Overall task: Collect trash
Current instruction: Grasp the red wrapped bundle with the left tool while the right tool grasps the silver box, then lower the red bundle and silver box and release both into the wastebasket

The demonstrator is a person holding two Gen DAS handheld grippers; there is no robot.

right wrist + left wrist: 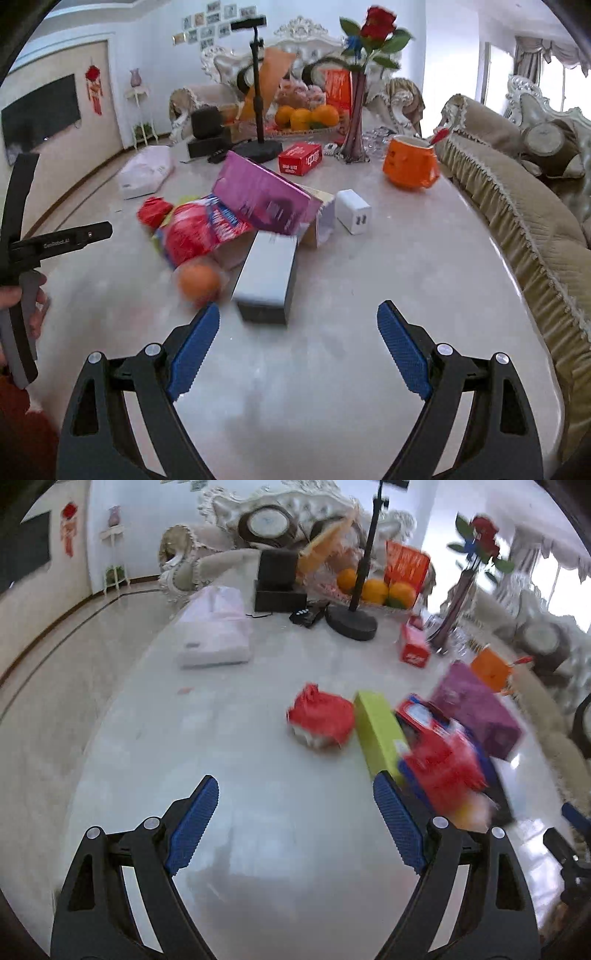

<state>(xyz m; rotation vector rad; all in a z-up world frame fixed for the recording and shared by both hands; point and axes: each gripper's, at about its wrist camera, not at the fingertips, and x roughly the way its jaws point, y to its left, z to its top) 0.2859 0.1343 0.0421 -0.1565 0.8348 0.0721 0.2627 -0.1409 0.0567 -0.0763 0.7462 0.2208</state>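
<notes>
A heap of trash lies on the pale marble table (258, 686). In the left wrist view I see a crumpled red wrapper (320, 720), a lime green box (380, 734), a red and blue snack bag (439, 760) and a purple box (476, 709). My left gripper (295, 805) is open and empty, short of the red wrapper. In the right wrist view the purple box (262, 195) leans on the snack bag (201, 229), with a grey box (267, 277), an orange (197, 282) and a white cube (354, 211) close by. My right gripper (297, 328) is open and empty just before the grey box.
A fruit bowl with oranges (306, 116), a black stand (258, 147), a vase with a rose (356, 122), a red carton (300, 158), an orange mug (410, 162) and a white tissue pack (214, 635) stand farther back. A sofa (524, 229) lines the right edge.
</notes>
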